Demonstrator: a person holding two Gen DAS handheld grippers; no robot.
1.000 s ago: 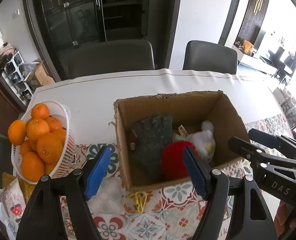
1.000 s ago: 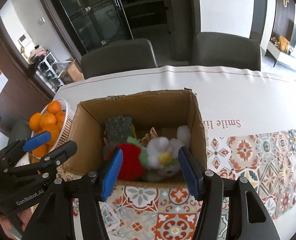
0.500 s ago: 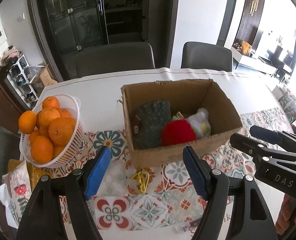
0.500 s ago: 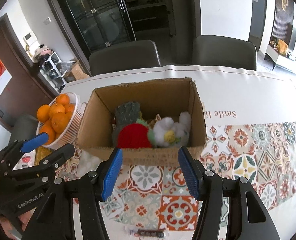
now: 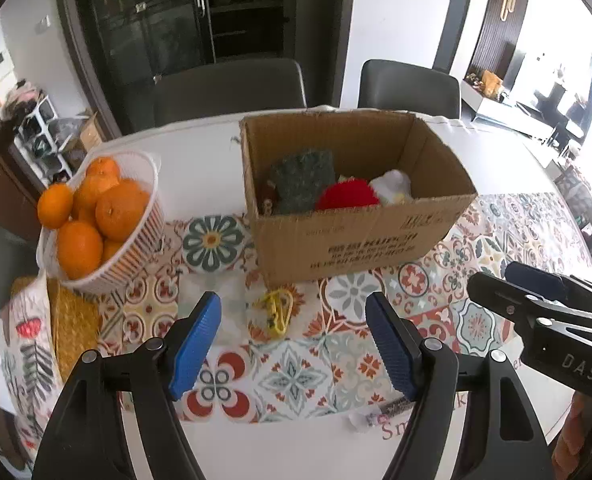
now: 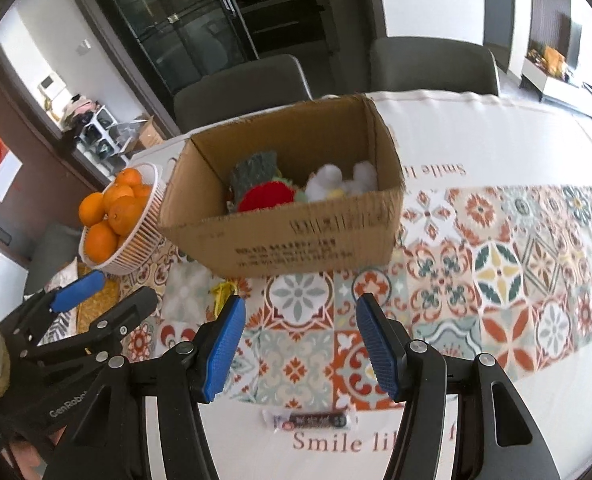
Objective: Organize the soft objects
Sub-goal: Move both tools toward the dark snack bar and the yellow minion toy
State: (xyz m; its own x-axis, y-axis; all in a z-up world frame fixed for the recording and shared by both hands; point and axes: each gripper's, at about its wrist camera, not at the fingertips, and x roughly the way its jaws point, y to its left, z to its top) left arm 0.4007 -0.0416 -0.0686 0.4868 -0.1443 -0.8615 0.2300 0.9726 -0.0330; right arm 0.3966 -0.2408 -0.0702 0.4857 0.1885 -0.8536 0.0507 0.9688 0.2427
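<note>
Both tongs pulled back from cardboard box, left tongs wide, empty, right tongs wide, empty

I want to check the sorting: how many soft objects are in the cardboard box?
3 visible in the cardboard box: a dark green plush at its left, a red plush in the middle, a white plush at its right. More may be hidden below.

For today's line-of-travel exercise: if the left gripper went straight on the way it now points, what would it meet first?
Probably the yellow clip lying on the patterned tablecloth, between the left gripper and the cardboard box; depth is uncertain.
</note>
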